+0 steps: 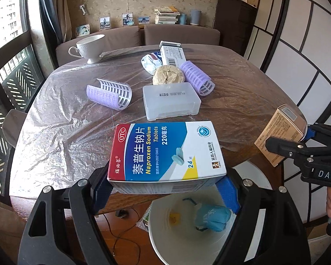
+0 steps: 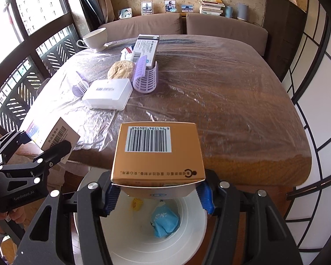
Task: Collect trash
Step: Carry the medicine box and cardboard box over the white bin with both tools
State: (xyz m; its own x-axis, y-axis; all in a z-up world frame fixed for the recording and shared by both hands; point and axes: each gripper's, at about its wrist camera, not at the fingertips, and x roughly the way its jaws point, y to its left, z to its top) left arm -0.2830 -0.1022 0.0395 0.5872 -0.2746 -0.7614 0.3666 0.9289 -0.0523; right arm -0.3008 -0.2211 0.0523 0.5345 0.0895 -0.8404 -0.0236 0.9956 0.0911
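Two cartons hang above a white bin [image 2: 141, 238] at the counter [image 2: 231, 101] edge: the left gripper [image 1: 165, 190] clamps a blue-and-white tablet box [image 1: 167, 152], and the right gripper [image 2: 157, 193] clamps a tan barcode box [image 2: 157, 152]. Both are held only at their near ends, so either could pivot on release. The wide tablet box may strike the bin rim and fall to the floor.

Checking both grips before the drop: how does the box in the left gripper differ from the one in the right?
The Naproxen box in the left gripper is white, blue and red; the tan box in the right gripper is plain orange-brown. The Naproxen box shows its printed front, the tan box a barcode. Both are clamped flat above the white bin.
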